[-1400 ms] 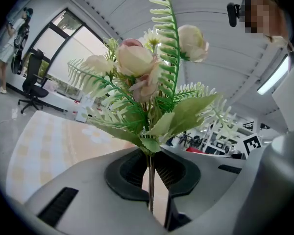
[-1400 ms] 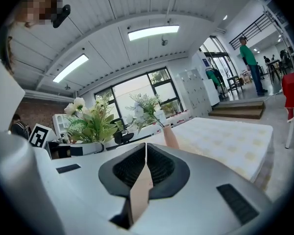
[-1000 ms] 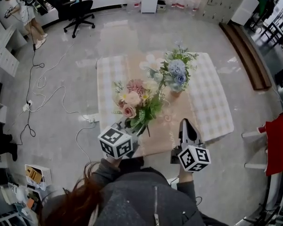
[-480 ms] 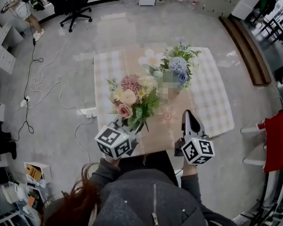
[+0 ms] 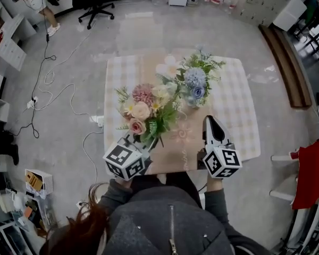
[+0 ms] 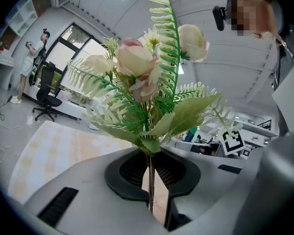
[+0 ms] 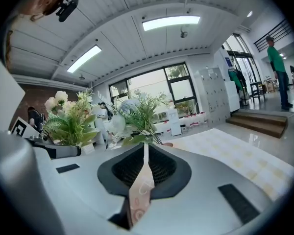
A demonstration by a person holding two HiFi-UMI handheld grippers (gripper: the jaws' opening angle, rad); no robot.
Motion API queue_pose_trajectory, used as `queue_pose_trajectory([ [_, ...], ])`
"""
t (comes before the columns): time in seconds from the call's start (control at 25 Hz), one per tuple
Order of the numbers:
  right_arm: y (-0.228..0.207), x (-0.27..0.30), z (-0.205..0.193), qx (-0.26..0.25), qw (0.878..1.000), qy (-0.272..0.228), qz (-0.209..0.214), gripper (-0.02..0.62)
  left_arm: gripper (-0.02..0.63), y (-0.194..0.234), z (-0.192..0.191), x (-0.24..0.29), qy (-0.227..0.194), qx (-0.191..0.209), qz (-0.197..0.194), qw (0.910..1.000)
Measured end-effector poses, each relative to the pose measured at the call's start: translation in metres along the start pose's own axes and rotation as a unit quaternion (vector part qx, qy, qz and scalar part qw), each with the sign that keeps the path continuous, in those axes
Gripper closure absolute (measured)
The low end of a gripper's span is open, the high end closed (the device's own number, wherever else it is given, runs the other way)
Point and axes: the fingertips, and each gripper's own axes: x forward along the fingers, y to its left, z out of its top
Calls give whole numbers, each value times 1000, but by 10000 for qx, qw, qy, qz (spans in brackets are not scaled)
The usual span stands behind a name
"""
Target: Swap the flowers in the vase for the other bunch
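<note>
Near the table [image 5: 239,110] edge, left hand-held gripper [image 5: 147,143] grips pink bouquet [image 5: 146,110] upright; right hand-held gripper [image 5: 211,123] closed.

Head view: from above, steeply down, whole table [image 5: 239,110] seen from its near edge. Left gripper view: low, v. close on pink bunch [image 6: 147,82]. Right gripper view: low, faces across twd blue bunch [image 7: 137,111]. All share the tabletop.

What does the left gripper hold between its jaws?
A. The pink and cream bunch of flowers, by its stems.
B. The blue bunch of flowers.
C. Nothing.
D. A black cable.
A: in its own view the left gripper has its jaws closed on the stems of the pink and cream bunch.
</note>
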Motion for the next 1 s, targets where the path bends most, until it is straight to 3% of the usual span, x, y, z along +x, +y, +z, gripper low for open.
queue_pose_trajectory([
  [0.24,-13,20,9,-434,9975,131,545,575,563,0,0,7,-75,-23,465,9989],
  [0.36,-14,31,10,-654,9924,343,979,414,563,-1,1,8,-131,-69,691,9975],
  [0.52,-22,46,11,-1244,9801,580,1436,405,563,-1,2,7,-239,-140,978,9948],
  [0.68,-29,59,7,-1742,9583,932,2065,405,563,-1,3,2,-302,-120,1328,9906],
  [1.0,-31,76,3,-1936,9325,1137,2827,405,563,-4,-6,-5,-407,-269,1886,9808],
])
